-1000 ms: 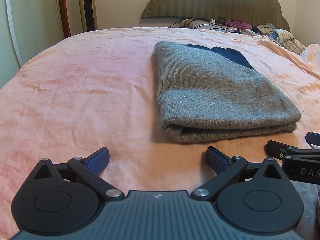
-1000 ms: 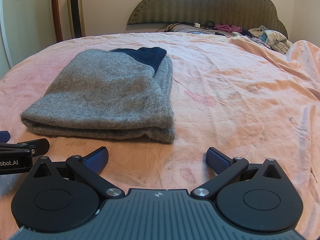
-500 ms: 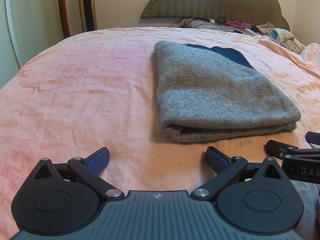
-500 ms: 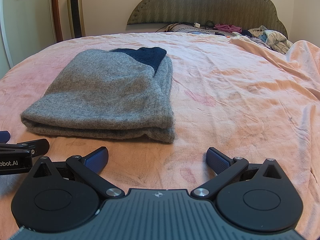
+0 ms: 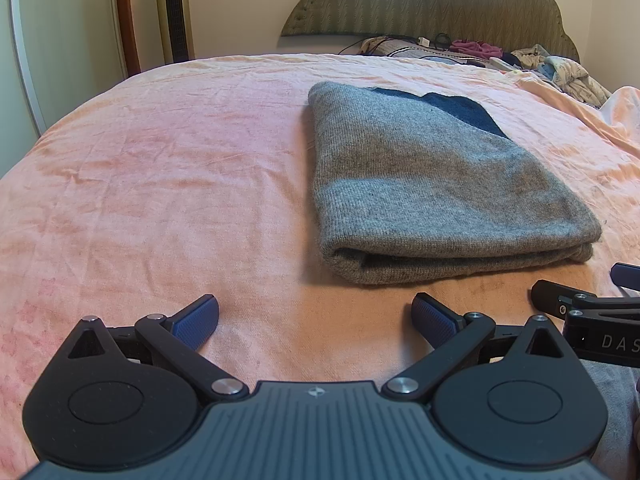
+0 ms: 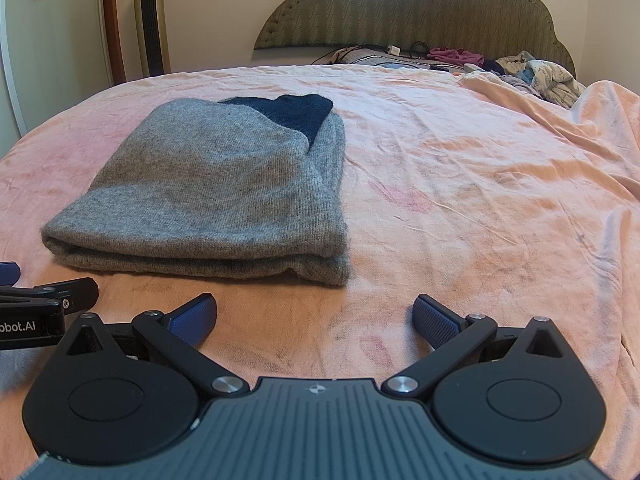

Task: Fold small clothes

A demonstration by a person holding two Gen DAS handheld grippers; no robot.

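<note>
A grey knit garment (image 5: 436, 184) with a dark blue part at its far end lies folded flat on the pink bed sheet (image 5: 160, 184). It also shows in the right wrist view (image 6: 216, 196). My left gripper (image 5: 315, 318) is open and empty, low over the sheet just in front of the garment's near left corner. My right gripper (image 6: 315, 318) is open and empty, in front of the garment's near right corner. Each gripper's side shows at the edge of the other's view.
A padded green headboard (image 5: 432, 0) stands at the far end, with a pile of loose clothes and cables (image 5: 560, 68) below it. A tall tower fan (image 5: 174, 12) and a white wardrobe (image 5: 60, 40) stand far left. A bunched pink blanket (image 6: 592, 120) lies right.
</note>
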